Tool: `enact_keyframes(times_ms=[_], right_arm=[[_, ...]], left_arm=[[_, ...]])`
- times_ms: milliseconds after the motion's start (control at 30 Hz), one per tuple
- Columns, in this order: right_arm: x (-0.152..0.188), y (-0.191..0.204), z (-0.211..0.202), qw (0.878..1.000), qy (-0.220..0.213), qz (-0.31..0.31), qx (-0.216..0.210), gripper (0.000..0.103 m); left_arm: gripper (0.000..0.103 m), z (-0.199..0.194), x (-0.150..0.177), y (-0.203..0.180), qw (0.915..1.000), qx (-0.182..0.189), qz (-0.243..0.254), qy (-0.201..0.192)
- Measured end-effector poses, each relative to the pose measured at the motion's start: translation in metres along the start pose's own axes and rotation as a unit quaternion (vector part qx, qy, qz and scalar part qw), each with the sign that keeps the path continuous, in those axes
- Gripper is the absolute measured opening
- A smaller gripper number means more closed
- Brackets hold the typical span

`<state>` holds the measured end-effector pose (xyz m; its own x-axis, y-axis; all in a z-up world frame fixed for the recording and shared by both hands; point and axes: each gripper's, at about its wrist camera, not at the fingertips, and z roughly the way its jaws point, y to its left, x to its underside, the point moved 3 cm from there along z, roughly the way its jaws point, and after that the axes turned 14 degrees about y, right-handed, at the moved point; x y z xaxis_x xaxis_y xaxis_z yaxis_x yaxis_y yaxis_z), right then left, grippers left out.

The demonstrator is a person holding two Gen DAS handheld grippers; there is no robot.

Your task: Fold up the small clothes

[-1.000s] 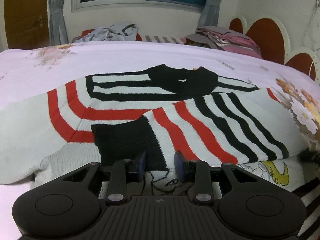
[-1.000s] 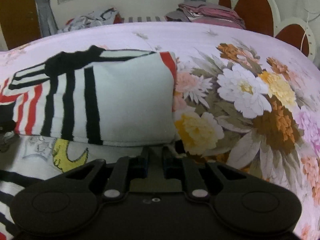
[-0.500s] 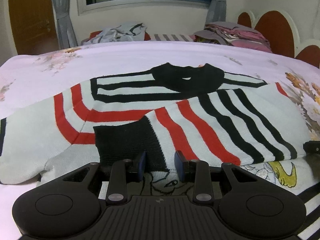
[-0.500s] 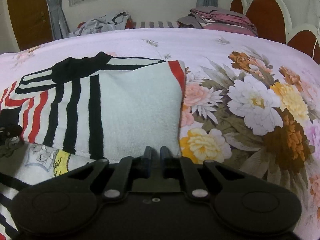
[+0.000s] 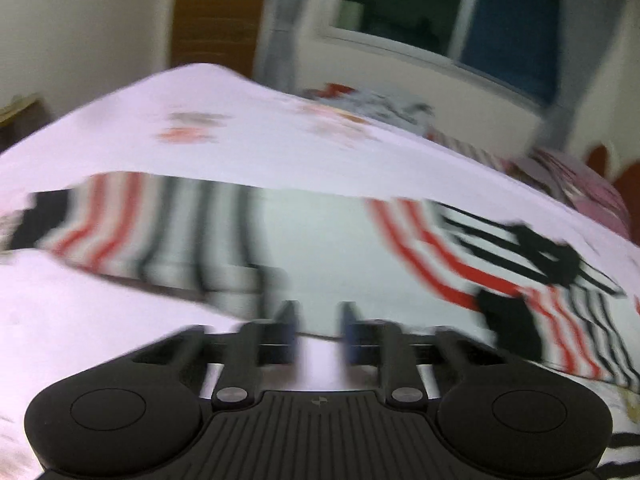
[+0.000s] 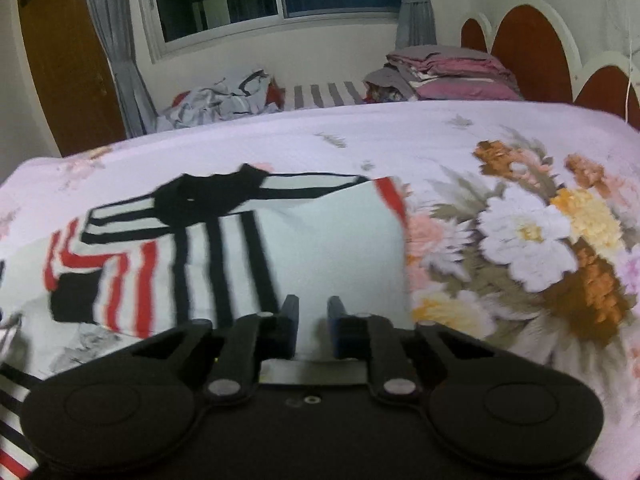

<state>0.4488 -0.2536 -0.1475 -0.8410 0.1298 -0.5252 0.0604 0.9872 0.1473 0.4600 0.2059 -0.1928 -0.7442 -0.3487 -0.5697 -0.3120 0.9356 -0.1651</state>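
Note:
A white knit sweater [image 5: 320, 240] with red and black stripes lies flat on the pink floral bedspread [image 6: 520, 240]. Its right sleeve is folded across the chest, and the black cuff [image 6: 74, 296] rests there. The other sleeve [image 5: 140, 232] still stretches out to the left. The left wrist view is motion-blurred. My left gripper [image 5: 318, 336] hovers at the sweater's near edge below that sleeve, jaws closing with a visible gap and nothing gripped. My right gripper [image 6: 313, 320] sits at the folded right side [image 6: 340, 248], jaws opening slightly, and white knit shows through the narrow gap.
Another striped garment [image 6: 12, 420] lies under the sweater at the near left. Folded pink bedding [image 6: 452, 72] and crumpled clothes [image 6: 224, 100] sit at the far side of the bed. A scalloped headboard [image 6: 528, 48] stands at the right and a brown door [image 5: 216, 16] at the left.
The left gripper has swept quickly left, away from the folded cuff to below the outstretched sleeve, and its jaws have narrowed. The right gripper has lifted a little and its gap has widened.

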Motion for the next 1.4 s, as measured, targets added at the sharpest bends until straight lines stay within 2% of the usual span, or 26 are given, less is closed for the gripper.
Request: enact_keyframes(times_ms=[100, 167, 233, 333, 367, 433, 500, 600, 700, 733, 767, 800, 833, 867, 900, 967, 1067, 1100, 1133, 1167, 1200, 1333, 1400], right_arm=[[0.004, 0.031, 0.008, 1.0, 0.014, -0.004, -0.006, 0.014], [0.006, 0.055, 0.011, 1.0, 0.02, -0.02, -0.008, 0.014], [0.008, 0.079, 0.013, 0.999, 0.022, -0.033, -0.011, 0.016], [0.009, 0.103, 0.013, 0.999, 0.023, -0.039, -0.013, 0.016], [0.009, 0.109, 0.013, 0.999, 0.021, -0.038, -0.009, 0.016], [0.009, 0.116, 0.012, 0.999, 0.019, -0.029, -0.002, 0.024], [0.009, 0.118, 0.011, 1.0, 0.017, -0.02, 0.003, 0.024], [0.011, 0.118, 0.009, 1.0, 0.015, -0.011, 0.015, 0.024], [0.012, 0.116, 0.006, 1.0, 0.014, -0.002, 0.026, 0.025], [0.013, 0.114, 0.006, 0.999, 0.014, 0.001, 0.029, 0.026], [0.013, 0.113, 0.006, 0.999, 0.013, 0.005, 0.033, 0.026], [0.014, 0.111, 0.006, 0.999, 0.013, 0.01, 0.036, 0.027], [0.014, 0.109, 0.006, 0.999, 0.014, 0.016, 0.037, 0.027], [0.015, 0.107, 0.007, 0.999, 0.016, 0.021, 0.037, 0.027], [0.015, 0.106, 0.008, 0.999, 0.016, 0.024, 0.039, 0.027], [0.016, 0.104, 0.009, 0.999, 0.018, 0.026, 0.043, 0.027], [0.017, 0.102, 0.011, 0.998, 0.019, 0.034, 0.044, 0.027], [0.017, 0.101, 0.011, 0.998, 0.02, 0.038, 0.044, 0.027], [0.017, 0.099, 0.012, 0.998, 0.022, 0.042, 0.045, 0.027], [0.018, 0.097, 0.014, 0.998, 0.025, 0.045, 0.048, 0.027], [0.018, 0.095, 0.015, 0.997, 0.029, 0.047, 0.051, 0.027], [0.017, 0.087, 0.014, 0.997, 0.028, 0.052, 0.053, 0.027], [0.016, 0.086, 0.013, 0.997, 0.025, 0.048, 0.049, 0.027]], left_arm=[[0.005, -0.006, -0.006, 0.062, 0.998, 0.001, -0.061, -0.015], [0.005, -0.007, -0.01, 0.104, 0.9933, 0.012, -0.113, -0.023], [0.006, -0.006, -0.012, 0.143, 0.9838, 0.032, -0.173, -0.033], [0.006, 0.005, -0.015, 0.183, 0.9726, 0.052, -0.224, -0.032], [0.006, 0.01, -0.017, 0.191, 0.969, 0.064, -0.237, -0.029], [0.006, 0.022, -0.019, 0.206, 0.9593, 0.079, -0.27, -0.018], [0.006, 0.032, -0.018, 0.215, 0.9503, 0.1, -0.295, -0.01], [0.006, 0.047, -0.016, 0.227, 0.93, 0.136, -0.341, 0.001], [0.006, 0.043, -0.002, 0.231, 0.9097, 0.166, -0.381, 0.003], [0.006, 0.04, 0.002, 0.228, 0.9078, 0.175, -0.381, 0.003], [0.006, 0.038, 0.005, 0.227, 0.9116, 0.166, -0.376, 0.003], [0.015, 0.036, 0.007, 0.227, 0.9142, 0.153, -0.375, 0.0], [0.033, 0.037, 0.01, 0.228, 0.9117, 0.16, -0.379, -0.007], [0.041, 0.038, 0.01, 0.229, 0.9057, 0.179, -0.384, -0.019], [0.043, 0.04, 0.007, 0.23, 0.904, 0.182, -0.386, -0.027], [0.043, 0.047, -0.005, 0.228, 0.9098, 0.166, -0.379, -0.03], [0.043, 0.056, -0.018, 0.233, 0.9068, 0.166, -0.386, -0.036], [0.043, 0.061, -0.024, 0.232, 0.9086, 0.162, -0.383, -0.036], [0.025, 0.065, -0.031, 0.23, 0.9122, 0.158, -0.377, -0.034], [0.002, 0.066, -0.036, 0.229, 0.9187, 0.151, -0.364, -0.027], [0.004, 0.068, -0.042, 0.224, 0.9269, 0.143, -0.346, -0.021], [0.004, 0.051, -0.064, 0.19, 0.9518, 0.139, -0.269, -0.051], [0.004, 0.047, -0.075, 0.164, 0.9596, 0.148, -0.234, -0.052]])
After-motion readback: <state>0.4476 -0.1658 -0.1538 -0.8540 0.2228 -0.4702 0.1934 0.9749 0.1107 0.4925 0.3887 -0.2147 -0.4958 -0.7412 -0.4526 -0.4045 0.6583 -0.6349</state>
